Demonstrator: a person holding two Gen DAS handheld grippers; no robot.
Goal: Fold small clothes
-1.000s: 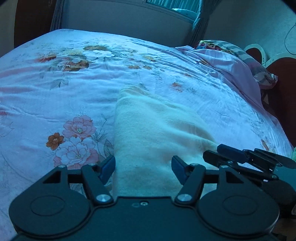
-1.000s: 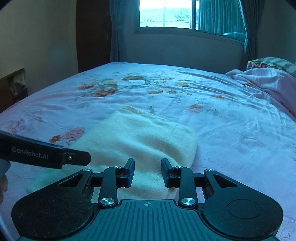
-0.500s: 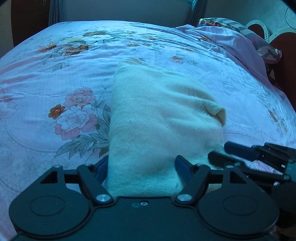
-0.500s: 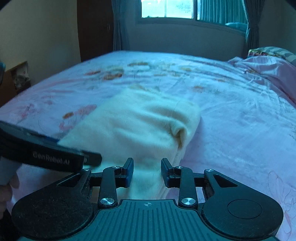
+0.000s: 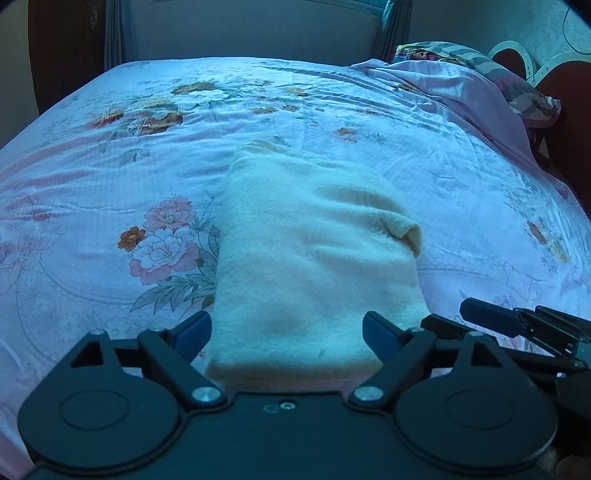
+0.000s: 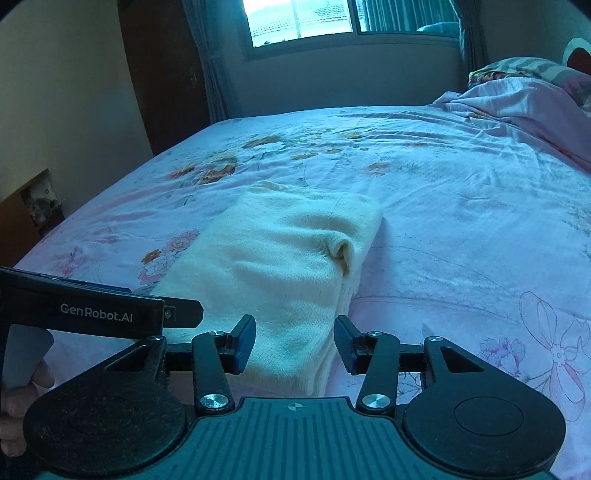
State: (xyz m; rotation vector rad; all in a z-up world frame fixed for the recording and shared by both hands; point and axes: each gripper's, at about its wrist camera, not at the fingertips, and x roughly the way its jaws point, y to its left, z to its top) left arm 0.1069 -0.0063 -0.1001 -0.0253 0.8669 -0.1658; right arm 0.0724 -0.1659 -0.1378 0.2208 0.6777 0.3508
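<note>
A cream knit garment [image 5: 310, 258] lies folded in a long rectangle on the floral bed sheet [image 5: 110, 177]; it also shows in the right wrist view [image 6: 284, 266]. A loose cuff curls up at its right edge [image 6: 341, 253]. My left gripper [image 5: 286, 338] is open, its fingers on either side of the garment's near end, holding nothing. My right gripper [image 6: 294, 345] is open over the garment's near right corner, holding nothing. It also shows in the left wrist view [image 5: 517, 325], to the right of the garment.
A bunched pink blanket [image 5: 461, 88] and striped pillows [image 6: 535, 68] lie at the bed's right side. A window [image 6: 332, 18] and curtains stand behind the bed. A dark door [image 6: 162, 74] is at the far left. The bed's left edge [image 6: 74, 221] drops off.
Both grippers have pulled back and risen from the garment, which now lies flat and folded. The right gripper's jaws have opened wider. The garment has not shifted since half a second ago.
</note>
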